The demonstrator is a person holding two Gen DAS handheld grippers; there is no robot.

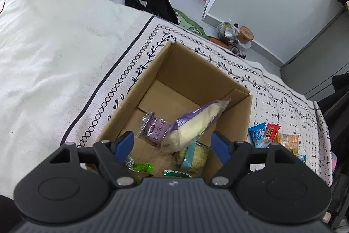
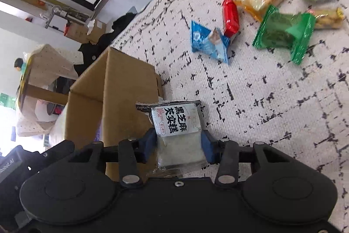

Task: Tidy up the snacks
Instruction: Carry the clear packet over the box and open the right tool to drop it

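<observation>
Your left gripper (image 1: pixel 172 143) hangs spread wide over the box (image 1: pixel 185 71), gripping nothing; a pale bun (image 1: pixel 192 128) and purple pack (image 1: pixel 154 128) lie inside. Your right gripper (image 2: pixel 177 145) is clamped on a white cake pack (image 2: pixel 174 128) just beside the box (image 2: pixel 122 91). Loose snacks (image 2: pixel 279 30) lie on the cloth (image 2: pixel 272 113) further right.

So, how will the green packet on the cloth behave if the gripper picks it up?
The green packet will probably feel light and floppy: it is a thin film wrapper with flat crimped ends. The glossy film may be slippery, so a grip on the fuller middle seems safer. It lies flat on the patterned cloth, so it is unlikely to roll.
</observation>
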